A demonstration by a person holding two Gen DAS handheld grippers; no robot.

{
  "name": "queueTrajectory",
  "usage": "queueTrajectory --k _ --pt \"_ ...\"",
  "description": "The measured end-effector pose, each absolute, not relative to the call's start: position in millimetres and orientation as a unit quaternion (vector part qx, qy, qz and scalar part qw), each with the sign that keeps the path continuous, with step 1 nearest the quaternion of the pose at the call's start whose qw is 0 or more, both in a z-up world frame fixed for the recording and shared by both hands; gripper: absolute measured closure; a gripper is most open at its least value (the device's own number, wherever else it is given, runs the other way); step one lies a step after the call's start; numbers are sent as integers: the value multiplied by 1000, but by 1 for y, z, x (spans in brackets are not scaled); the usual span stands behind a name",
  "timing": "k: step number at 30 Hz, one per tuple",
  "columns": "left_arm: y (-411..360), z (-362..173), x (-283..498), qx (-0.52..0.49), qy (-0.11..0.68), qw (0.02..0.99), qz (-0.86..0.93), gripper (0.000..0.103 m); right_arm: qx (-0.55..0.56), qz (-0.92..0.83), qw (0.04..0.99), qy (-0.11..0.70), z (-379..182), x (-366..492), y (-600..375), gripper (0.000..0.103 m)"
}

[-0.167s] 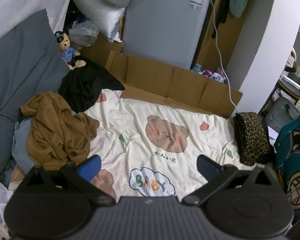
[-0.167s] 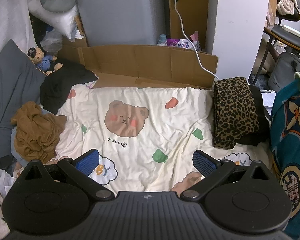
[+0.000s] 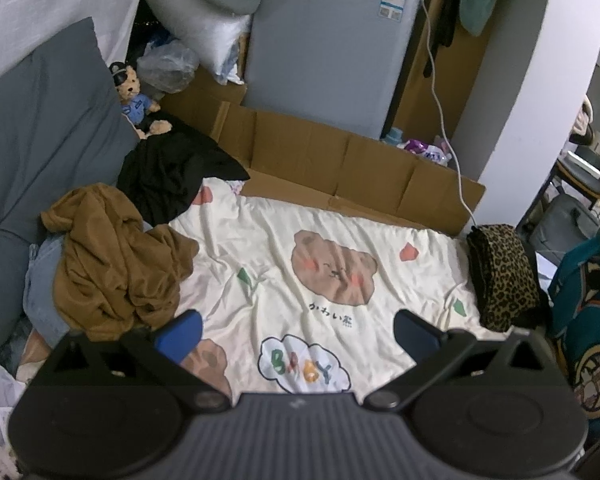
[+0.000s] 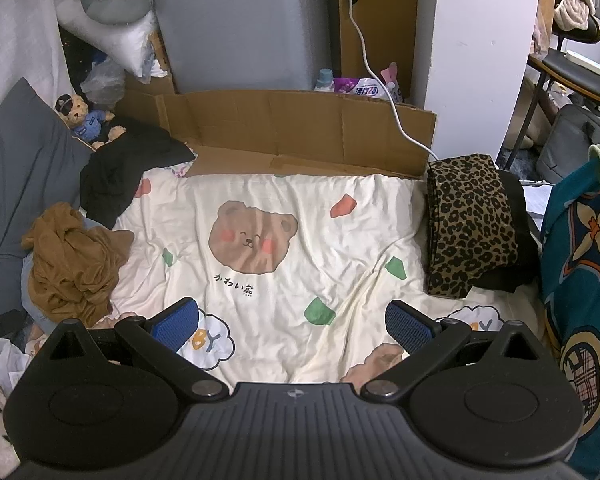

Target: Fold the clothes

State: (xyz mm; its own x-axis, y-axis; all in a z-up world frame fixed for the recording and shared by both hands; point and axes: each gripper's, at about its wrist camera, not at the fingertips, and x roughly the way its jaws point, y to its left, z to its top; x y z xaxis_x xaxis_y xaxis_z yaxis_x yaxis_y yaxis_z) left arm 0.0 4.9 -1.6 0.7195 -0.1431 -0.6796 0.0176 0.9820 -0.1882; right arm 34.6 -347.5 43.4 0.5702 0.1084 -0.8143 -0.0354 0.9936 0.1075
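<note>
A crumpled brown garment [image 3: 108, 256] [image 4: 74, 264] lies in a heap at the left edge of a cream blanket with bear prints [image 3: 300, 280] [image 4: 284, 240]. Behind it a black garment [image 3: 172, 176] [image 4: 124, 164] is spread loosely. A folded leopard-print garment [image 3: 500, 272] [image 4: 470, 228] rests on the blanket's right edge. My left gripper [image 3: 298, 334] hovers open above the blanket's near part, nothing between its blue pads. My right gripper [image 4: 294, 326] is likewise open and empty over the blanket.
A grey cushion [image 3: 40, 132] lines the left side. A small teddy bear [image 3: 136, 96] sits behind the black garment. A cardboard sheet [image 3: 340, 160] stands at the far edge before a grey appliance [image 3: 328, 40]. A teal patterned cloth [image 4: 580, 280] hangs at right.
</note>
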Motion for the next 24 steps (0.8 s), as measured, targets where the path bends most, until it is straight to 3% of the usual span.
queueTrajectory --k 24 --pt "23 -1 6 -73 361 928 -48 0 13 51 883 466 38 46 -349 0"
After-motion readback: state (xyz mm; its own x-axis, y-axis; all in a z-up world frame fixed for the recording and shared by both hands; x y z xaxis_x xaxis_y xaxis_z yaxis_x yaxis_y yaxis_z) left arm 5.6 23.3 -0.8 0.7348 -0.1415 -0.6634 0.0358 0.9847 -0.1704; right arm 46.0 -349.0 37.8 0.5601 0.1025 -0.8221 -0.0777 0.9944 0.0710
